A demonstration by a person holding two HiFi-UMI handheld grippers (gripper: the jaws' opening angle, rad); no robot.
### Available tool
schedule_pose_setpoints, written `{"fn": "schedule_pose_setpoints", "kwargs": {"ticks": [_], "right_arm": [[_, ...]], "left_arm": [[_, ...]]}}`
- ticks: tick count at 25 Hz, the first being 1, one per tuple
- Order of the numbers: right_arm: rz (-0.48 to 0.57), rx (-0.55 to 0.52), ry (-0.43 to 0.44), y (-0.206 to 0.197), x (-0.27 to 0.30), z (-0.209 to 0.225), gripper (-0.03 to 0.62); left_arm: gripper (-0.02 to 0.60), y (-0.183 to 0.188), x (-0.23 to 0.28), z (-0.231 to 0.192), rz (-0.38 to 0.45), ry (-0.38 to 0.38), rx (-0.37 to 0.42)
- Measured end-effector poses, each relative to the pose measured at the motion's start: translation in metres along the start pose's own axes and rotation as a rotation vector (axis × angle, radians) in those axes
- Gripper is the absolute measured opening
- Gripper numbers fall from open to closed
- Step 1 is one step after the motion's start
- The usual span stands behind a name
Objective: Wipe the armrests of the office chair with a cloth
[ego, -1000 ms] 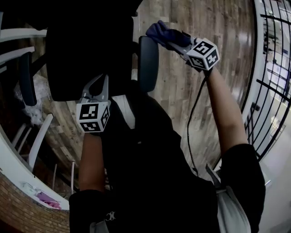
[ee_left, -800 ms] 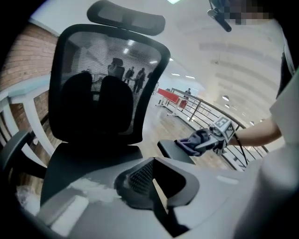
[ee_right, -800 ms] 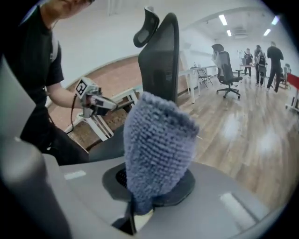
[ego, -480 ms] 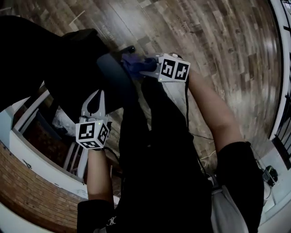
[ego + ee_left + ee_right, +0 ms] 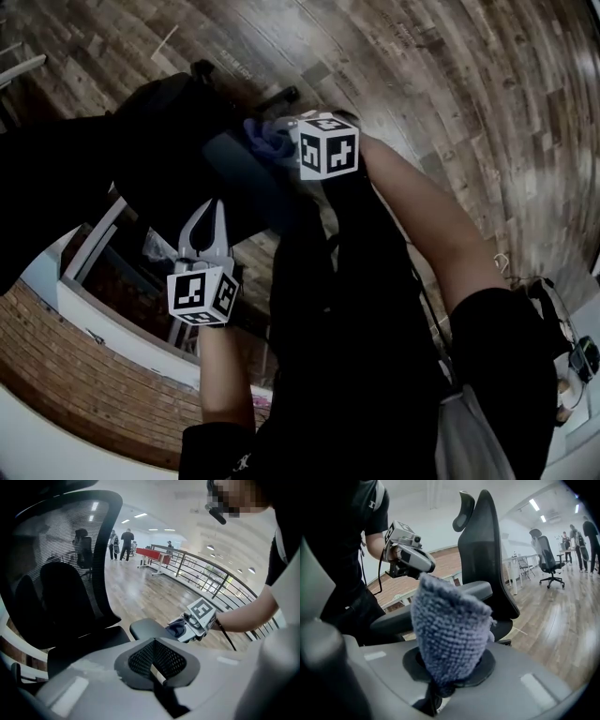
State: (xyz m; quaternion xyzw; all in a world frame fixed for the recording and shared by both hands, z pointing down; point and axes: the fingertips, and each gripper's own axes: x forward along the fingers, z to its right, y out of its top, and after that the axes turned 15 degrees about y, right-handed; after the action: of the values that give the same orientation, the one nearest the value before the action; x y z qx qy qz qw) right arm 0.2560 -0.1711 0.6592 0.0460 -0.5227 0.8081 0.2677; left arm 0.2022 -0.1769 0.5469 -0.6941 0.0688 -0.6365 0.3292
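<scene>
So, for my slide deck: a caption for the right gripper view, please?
Blue-grey cloth clamped in the right claw, an armrest of the office chair just behind, left gripper beyond.

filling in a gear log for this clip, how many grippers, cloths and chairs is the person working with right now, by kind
grippers: 2, the left gripper with jaws together on nothing, the right gripper with jaws clamped on the cloth
cloths: 1, the blue-grey cloth
office chairs at hand: 1, the black office chair
total: 4
</scene>
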Motion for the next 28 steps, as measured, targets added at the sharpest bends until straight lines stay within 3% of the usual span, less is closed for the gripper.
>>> {"fn": "schedule_pose_setpoints", "kwargs": {"ticks": [8, 12, 17, 24, 28], "right_arm": [[-0.145, 0.026, 0.027, -0.035, 0.016, 0.042, 0.052], [-0.089, 0.085, 0.128, -0.037, 0.013, 0.046, 0.054], [0.013, 0.213, 0.170, -0.037, 0.011, 0.049, 0.052], [0.140, 0.277, 0.138, -0.017, 0.009, 0.066, 0.052], [0.075, 0.279, 0.075, -0.028, 0.017, 0.086, 0.052]], "left_arm": [[0.006, -0.007, 0.009, -0.009, -0.026, 0.026, -0.016], [0.006, -0.015, 0.009, -0.012, -0.048, 0.041, -0.017], [0.006, -0.025, 0.005, -0.019, -0.073, 0.049, -0.028], [0.006, -0.025, 0.013, -0.028, -0.077, 0.051, -0.046], [0.006, -0.025, 0.016, -0.025, -0.078, 0.045, -0.044]]}}
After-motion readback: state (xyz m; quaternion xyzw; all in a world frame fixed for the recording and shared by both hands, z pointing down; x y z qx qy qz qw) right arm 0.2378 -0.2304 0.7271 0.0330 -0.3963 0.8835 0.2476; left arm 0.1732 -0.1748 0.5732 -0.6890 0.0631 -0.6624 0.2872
